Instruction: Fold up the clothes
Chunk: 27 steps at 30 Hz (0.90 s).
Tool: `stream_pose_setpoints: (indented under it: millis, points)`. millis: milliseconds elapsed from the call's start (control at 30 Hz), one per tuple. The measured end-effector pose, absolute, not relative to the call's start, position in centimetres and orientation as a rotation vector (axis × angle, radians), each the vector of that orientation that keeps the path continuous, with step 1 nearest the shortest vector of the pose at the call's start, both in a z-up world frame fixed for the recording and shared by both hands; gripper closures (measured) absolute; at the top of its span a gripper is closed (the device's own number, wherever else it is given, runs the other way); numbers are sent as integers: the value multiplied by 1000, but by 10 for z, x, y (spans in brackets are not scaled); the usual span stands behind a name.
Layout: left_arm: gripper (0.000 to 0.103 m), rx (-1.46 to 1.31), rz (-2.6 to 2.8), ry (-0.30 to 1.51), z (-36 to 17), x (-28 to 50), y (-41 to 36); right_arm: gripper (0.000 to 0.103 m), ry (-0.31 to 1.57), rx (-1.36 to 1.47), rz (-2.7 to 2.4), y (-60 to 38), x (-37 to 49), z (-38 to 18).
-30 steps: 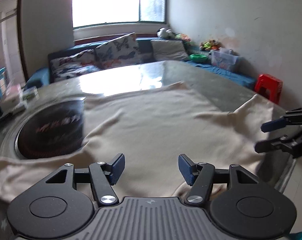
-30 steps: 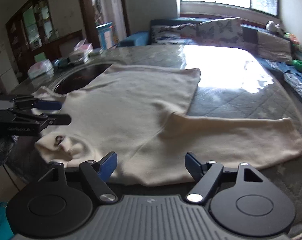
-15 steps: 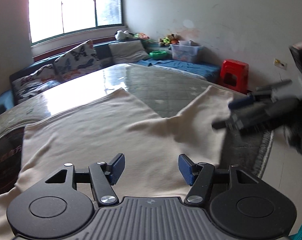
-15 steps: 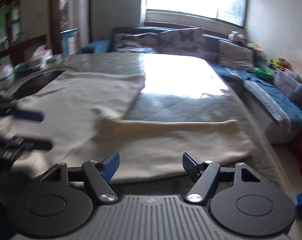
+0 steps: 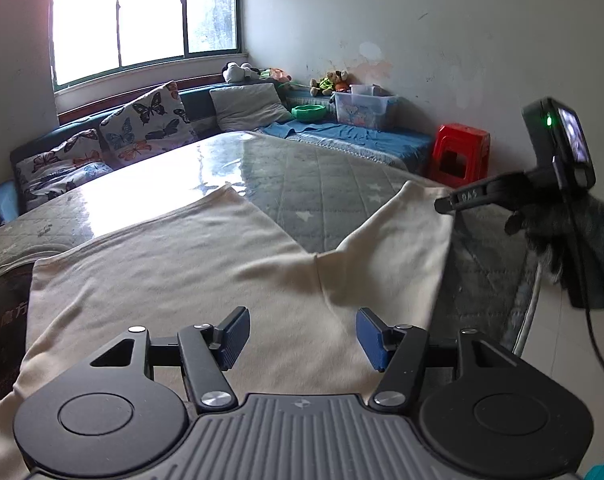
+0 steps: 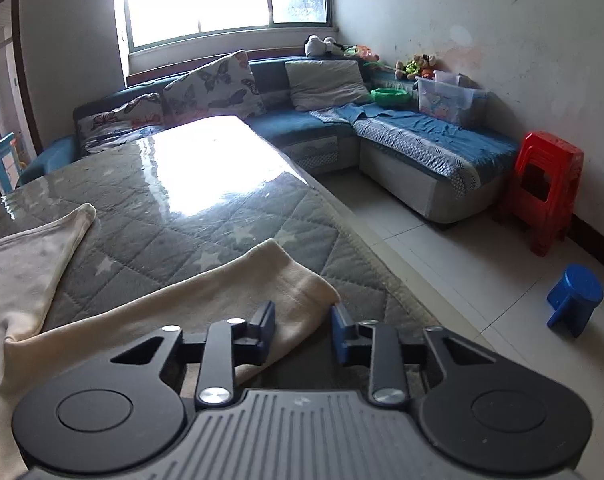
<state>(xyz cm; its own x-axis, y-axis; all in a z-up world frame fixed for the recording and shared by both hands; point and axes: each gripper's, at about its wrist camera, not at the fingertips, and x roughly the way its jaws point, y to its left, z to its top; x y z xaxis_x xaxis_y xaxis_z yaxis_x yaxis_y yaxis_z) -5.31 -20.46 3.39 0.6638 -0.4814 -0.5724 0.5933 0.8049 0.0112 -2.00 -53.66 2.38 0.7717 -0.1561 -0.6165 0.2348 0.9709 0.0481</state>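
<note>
A cream sweater (image 5: 182,264) lies spread flat on the table, and its sleeve (image 5: 393,248) reaches toward the table's right edge. My left gripper (image 5: 302,336) hovers open over the sweater's body with nothing between its fingers. My right gripper (image 6: 302,330) sits low at the sleeve's cuff (image 6: 286,280). Its jaws are closing, with the cuff's corner lying between them and a gap still showing. In the left wrist view the right gripper (image 5: 445,204) touches the cuff's far corner, held by a hand in a dark glove (image 5: 561,232).
The table wears a grey quilted cover (image 6: 206,208) under a glossy sheet; its edge runs just right of the cuff. A dark round mat (image 5: 2,320) lies at the left. A blue sofa (image 6: 421,140), red stools (image 6: 545,184) and a blue stool (image 6: 575,296) stand beyond on the tiled floor.
My right gripper swung right, from the sweater's collar end to the sleeve cuff, dropped lower, and its jaws narrowed. My left gripper shifted right over the sweater's body, still open.
</note>
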Motion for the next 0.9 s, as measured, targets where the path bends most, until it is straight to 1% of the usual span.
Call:
stream_pose_setpoints:
  millis: [67, 100, 167, 233, 300, 400, 433, 500, 600, 800, 900]
  points:
    - [41, 207, -623, 583, 34, -52, -208, 89, 645, 140, -224, -539, -23, 22]
    - [40, 210, -628, 583, 35, -52, -210, 91, 642, 151, -233, -541, -24, 23]
    - [40, 214, -639, 581, 35, -51, -214, 90, 644, 171, -239, -544, -26, 24]
    - [40, 218, -647, 580, 35, -49, -217, 87, 641, 182, -234, -546, -27, 24]
    - [40, 219, -652, 582, 35, -48, -220, 78, 634, 179, -246, -547, -26, 23]
    - [40, 216, -657, 583, 35, -45, -223, 77, 622, 204, -250, -549, -25, 22]
    - [40, 213, -659, 586, 35, -44, -224, 78, 618, 210, -250, -550, -25, 21]
    - [40, 207, -665, 591, 35, -43, -225, 93, 613, 214, -232, -549, -25, 22]
    - [40, 211, -680, 592, 34, -40, -229, 96, 594, 254, -224, -555, -30, 24]
    - [40, 206, -707, 609, 28, -29, -243, 96, 546, 300, -224, -569, -50, 37]
    - [38, 195, -721, 616, 24, -24, -251, 96, 532, 301, -219, -571, -56, 42]
